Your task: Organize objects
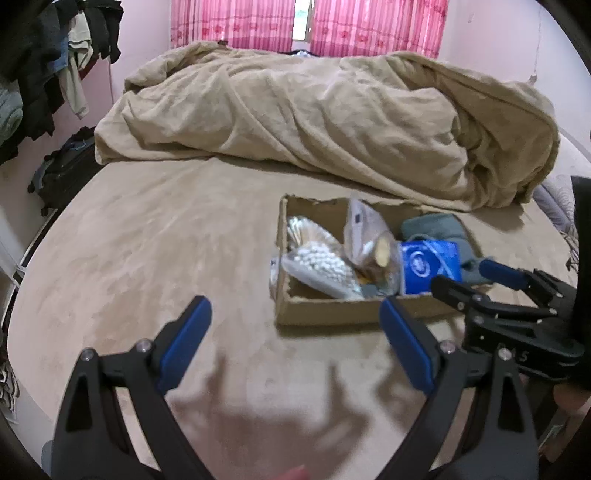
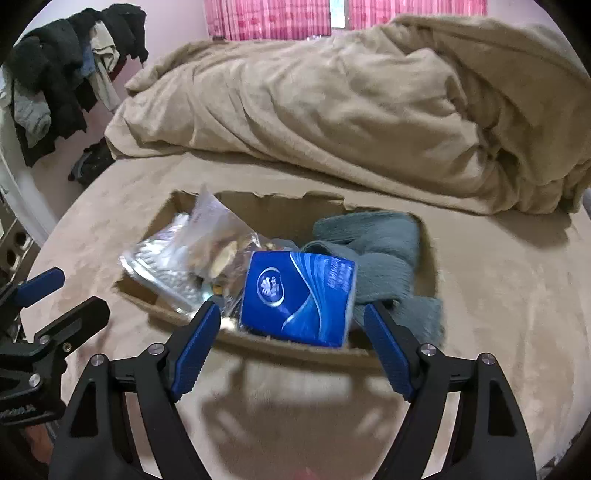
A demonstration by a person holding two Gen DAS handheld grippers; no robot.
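A shallow cardboard box (image 1: 332,315) (image 2: 280,203) sits on the beige bed. In it lie a blue tissue pack (image 2: 297,297) (image 1: 430,266), a grey-green knitted cloth (image 2: 376,251) (image 1: 434,227), and clear plastic bags of small white items and snacks (image 2: 177,258) (image 1: 325,266). My right gripper (image 2: 291,328) is open and empty, its fingers either side of the tissue pack at the box's near wall. My left gripper (image 1: 295,325) is open and empty, over the bed just left of the box. The right gripper also shows in the left wrist view (image 1: 476,277).
A rumpled beige duvet (image 1: 314,110) (image 2: 351,103) is heaped across the far half of the bed. Clothes hang on a rack at the left (image 1: 44,66) (image 2: 62,62). A dark bag (image 1: 62,173) sits on the floor by the bed. Pink curtains (image 1: 306,22) cover the window.
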